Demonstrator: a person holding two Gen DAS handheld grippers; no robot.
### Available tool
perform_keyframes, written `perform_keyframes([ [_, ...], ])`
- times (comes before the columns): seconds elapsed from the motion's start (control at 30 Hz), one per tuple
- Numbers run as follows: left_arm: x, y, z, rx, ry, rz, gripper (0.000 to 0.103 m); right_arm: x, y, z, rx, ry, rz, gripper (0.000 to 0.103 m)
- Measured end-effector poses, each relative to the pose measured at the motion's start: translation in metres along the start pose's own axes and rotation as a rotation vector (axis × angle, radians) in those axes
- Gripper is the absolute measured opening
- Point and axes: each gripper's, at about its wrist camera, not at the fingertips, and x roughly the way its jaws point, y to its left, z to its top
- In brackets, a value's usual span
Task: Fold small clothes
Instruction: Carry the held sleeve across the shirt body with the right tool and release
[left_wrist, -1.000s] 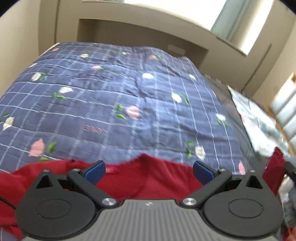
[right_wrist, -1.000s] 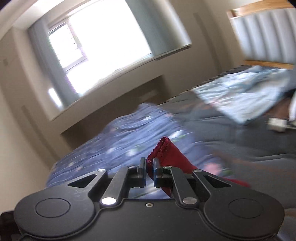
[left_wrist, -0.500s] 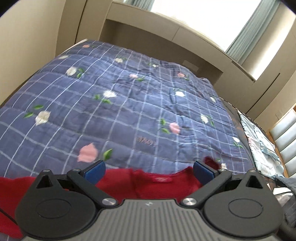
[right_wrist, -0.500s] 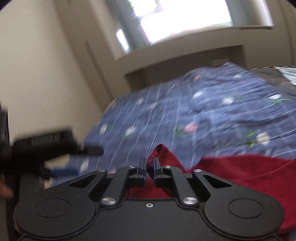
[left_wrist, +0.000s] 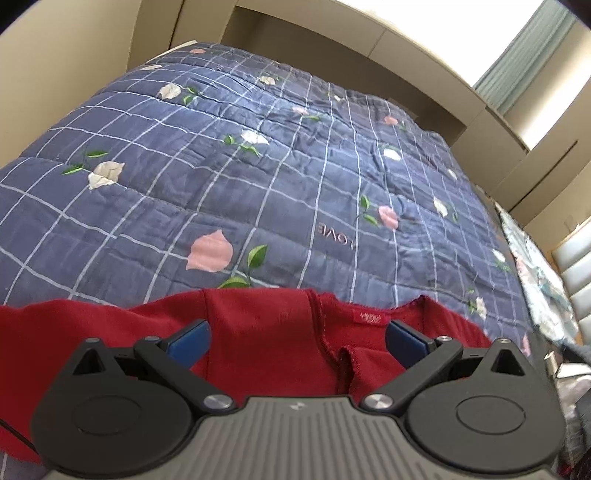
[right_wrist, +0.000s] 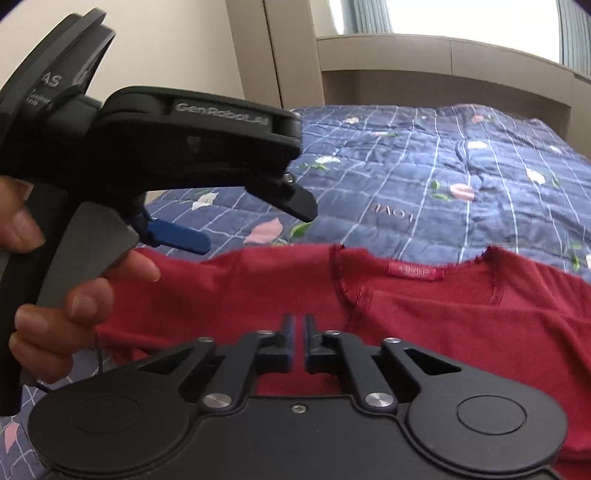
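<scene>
A small red top lies spread on the blue floral quilt, neckline and label toward the far side. It also shows in the right wrist view. My left gripper is open and empty, its blue pads just above the cloth. It also shows from the side in the right wrist view, held in a hand. My right gripper is nearly shut, with a thin gap and nothing visibly between the fingers, low over the red top.
The quilt covers the bed up to a beige headboard ledge under a window. A light patterned cloth lies along the bed's right side. A beige wall stands to the left.
My right gripper swung left and down and no longer holds the raised red fold; the top now lies flat. My left gripper stayed open and moved over the garment.
</scene>
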Motion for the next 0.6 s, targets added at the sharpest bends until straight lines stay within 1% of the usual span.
perform_keyframes([
  [0.03, 0.003, -0.003, -0.001, 0.011, 0.003, 0.003, 0.103, -0.002, -0.003, -0.002, 0.001, -0.005, -0.008, 0.026],
  [0.07, 0.005, -0.005, -0.002, 0.023, 0.006, 0.005, 0.103, -0.007, -0.009, -0.007, 0.003, -0.014, -0.025, 0.034],
  [0.1, 0.009, -0.009, -0.003, 0.039, 0.008, 0.009, 0.103, -0.013, -0.014, -0.011, 0.002, -0.019, -0.039, 0.044],
  [0.13, 0.012, -0.012, -0.004, 0.05, 0.011, 0.014, 0.103, -0.019, -0.02, -0.016, 0.0, -0.024, -0.056, 0.05],
  [0.17, 0.016, -0.016, -0.006, 0.066, 0.015, 0.021, 0.103, -0.027, -0.028, -0.023, 0.0, -0.033, -0.09, 0.062],
  [0.2, 0.02, -0.021, -0.008, 0.083, 0.021, 0.027, 0.103, -0.036, -0.035, -0.029, 0.002, -0.041, -0.12, 0.067],
  [0.23, 0.024, -0.026, -0.011, 0.099, 0.029, 0.031, 0.103, -0.043, -0.044, -0.035, 0.005, -0.047, -0.151, 0.07],
  [0.3, 0.033, -0.036, -0.018, 0.134, 0.046, 0.041, 0.103, -0.063, -0.066, -0.05, 0.02, -0.058, -0.243, 0.082],
  [0.33, 0.037, -0.041, -0.023, 0.151, 0.052, 0.051, 0.103, -0.071, -0.077, -0.057, 0.028, -0.064, -0.294, 0.085],
  [0.4, 0.045, -0.052, -0.033, 0.177, 0.059, 0.073, 0.103, -0.088, -0.1, -0.072, 0.043, -0.068, -0.426, 0.097],
  [0.47, 0.053, -0.061, -0.044, 0.192, 0.067, 0.1, 0.103, -0.101, -0.124, -0.088, 0.062, -0.057, -0.567, 0.098],
  [0.53, 0.06, -0.067, -0.054, 0.202, 0.078, 0.143, 0.103, -0.106, -0.148, -0.102, 0.087, -0.007, -0.687, 0.098],
  [0.57, 0.064, -0.069, -0.06, 0.207, 0.087, 0.177, 0.102, -0.108, -0.16, -0.109, 0.105, 0.011, -0.729, 0.098],
  [0.6, 0.067, -0.071, -0.064, 0.211, 0.096, 0.209, 0.102, -0.111, -0.171, -0.115, 0.122, 0.009, -0.744, 0.1],
])
